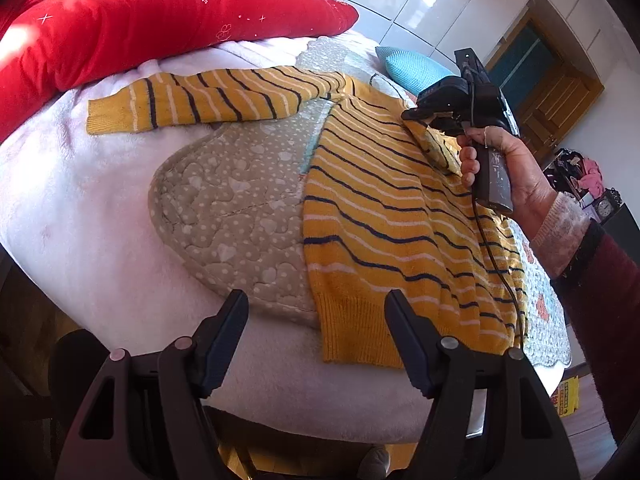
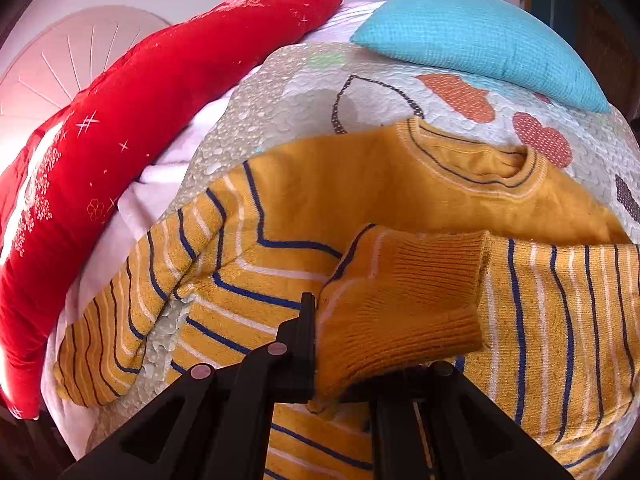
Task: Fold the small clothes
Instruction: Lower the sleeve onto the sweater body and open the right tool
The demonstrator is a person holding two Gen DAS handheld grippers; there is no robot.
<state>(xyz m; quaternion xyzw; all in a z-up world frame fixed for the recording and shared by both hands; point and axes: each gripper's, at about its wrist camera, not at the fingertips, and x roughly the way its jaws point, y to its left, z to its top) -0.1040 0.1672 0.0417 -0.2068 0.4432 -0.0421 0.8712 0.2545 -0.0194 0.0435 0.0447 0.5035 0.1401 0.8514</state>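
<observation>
A small yellow sweater (image 1: pixel 384 216) with navy and white stripes lies flat on a quilted mat (image 1: pixel 232 208) on the bed. One sleeve (image 1: pixel 192 100) stretches out to the left. My left gripper (image 1: pixel 316 320) is open and empty, just above the sweater's ribbed hem (image 1: pixel 356 328). My right gripper (image 1: pixel 420 120) is shut on the other sleeve's cuff and holds it over the sweater's chest. In the right wrist view the cuff (image 2: pixel 400 304) fills my right gripper (image 2: pixel 344 344), with the collar (image 2: pixel 472 160) beyond it.
A red quilt (image 1: pixel 120 20) lies along the far left side of the bed. A blue pillow (image 2: pixel 480 40) sits at the head, past the collar. A pale pink blanket (image 1: pixel 80 216) covers the bed under the mat. The bed's edge is right below my left gripper.
</observation>
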